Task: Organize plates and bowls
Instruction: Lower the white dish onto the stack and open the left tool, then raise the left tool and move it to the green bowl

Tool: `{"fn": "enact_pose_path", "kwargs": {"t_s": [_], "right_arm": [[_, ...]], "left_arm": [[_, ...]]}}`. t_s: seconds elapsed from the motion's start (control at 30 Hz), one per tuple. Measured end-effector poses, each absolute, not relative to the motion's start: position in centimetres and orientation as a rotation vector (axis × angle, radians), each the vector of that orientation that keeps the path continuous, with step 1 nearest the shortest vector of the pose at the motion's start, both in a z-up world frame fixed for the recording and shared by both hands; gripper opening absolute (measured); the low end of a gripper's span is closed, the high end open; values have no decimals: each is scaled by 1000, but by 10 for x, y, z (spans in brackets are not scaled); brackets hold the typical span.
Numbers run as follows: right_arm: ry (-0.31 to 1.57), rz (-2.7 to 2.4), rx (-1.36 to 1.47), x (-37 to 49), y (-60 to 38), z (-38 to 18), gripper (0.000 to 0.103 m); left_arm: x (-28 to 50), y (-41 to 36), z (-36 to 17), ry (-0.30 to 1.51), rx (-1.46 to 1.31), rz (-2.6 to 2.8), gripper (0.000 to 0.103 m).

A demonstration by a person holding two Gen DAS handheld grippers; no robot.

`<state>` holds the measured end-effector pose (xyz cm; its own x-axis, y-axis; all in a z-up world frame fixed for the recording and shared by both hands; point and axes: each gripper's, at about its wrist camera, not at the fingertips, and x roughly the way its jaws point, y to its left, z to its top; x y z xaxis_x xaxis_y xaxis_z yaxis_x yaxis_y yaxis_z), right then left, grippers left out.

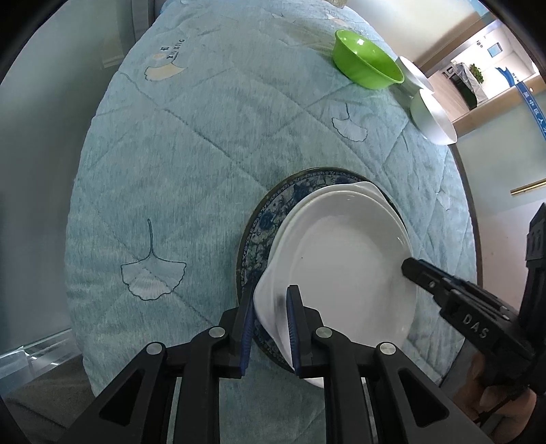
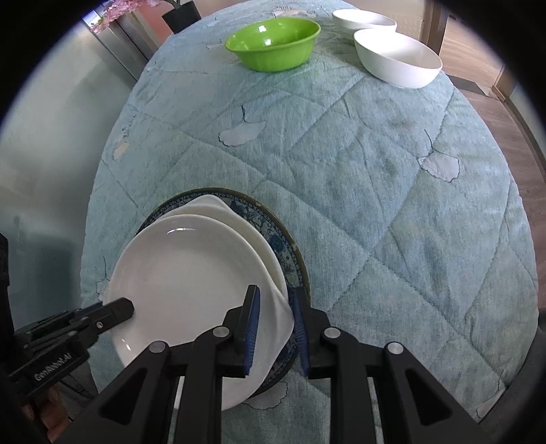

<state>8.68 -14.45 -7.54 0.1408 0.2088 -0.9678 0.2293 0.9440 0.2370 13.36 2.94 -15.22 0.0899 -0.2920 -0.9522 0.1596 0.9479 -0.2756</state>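
Note:
A white plate [image 1: 344, 259] lies on a second white plate [image 1: 361, 189], both stacked on a blue-patterned plate [image 1: 273, 208] near the table's front edge. My left gripper [image 1: 271, 328] straddles the near-left rim of the white plate, its blue pads on either side with a small gap. My right gripper [image 2: 274, 328] straddles the opposite rim of the same white plate [image 2: 191, 269] above the blue-patterned plate [image 2: 290, 252], its pads likewise a little apart. Each gripper shows in the other's view, the right [image 1: 409, 268] and the left [image 2: 128, 307].
A green bowl [image 2: 273, 42] and two white bowls [image 2: 397, 56] [image 2: 363, 18] stand at the far side of the table, which is covered by a quilted teal cloth [image 2: 341, 164]. The green bowl [image 1: 367, 59] and the white bowls [image 1: 431, 114] also show in the left wrist view.

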Motion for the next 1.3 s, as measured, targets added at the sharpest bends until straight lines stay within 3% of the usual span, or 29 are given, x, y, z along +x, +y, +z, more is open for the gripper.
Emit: {"fn": "enact_pose_path", "kwargs": {"t_s": [0.33,0.5,0.73,0.83,0.87,0.9,0.97,1.03,1.3], "right_arm": [[1409,12,349,79,-147,-69,22],[1425,20,345,74,-150,-71,34],[1425,30,341,75,-151,-71,34],[1412,40,368,76,-157,-62,37],[1405,48,383,76,-161,-58,44],[1400,51,387,76,-162,-56,58],[1389,52,390,74,-166,-53,59],[1422,57,381,71,-165,-58,58],[1524,89,455,58,-154,-81,32]], "left_arm": [[129,38,-145,1415,-146,-343,14],[130,39,-151,1430,-149,-334,14],[129,42,-142,1390,-166,-359,15],[126,51,-113,1284,-156,-352,35],[124,55,-104,1253,-154,-338,61],[123,58,-97,1226,-152,-315,80],[124,64,-89,1207,-170,-304,80],[125,67,-88,1238,-184,-301,73],[103,62,-78,1225,-183,-306,72]]}}
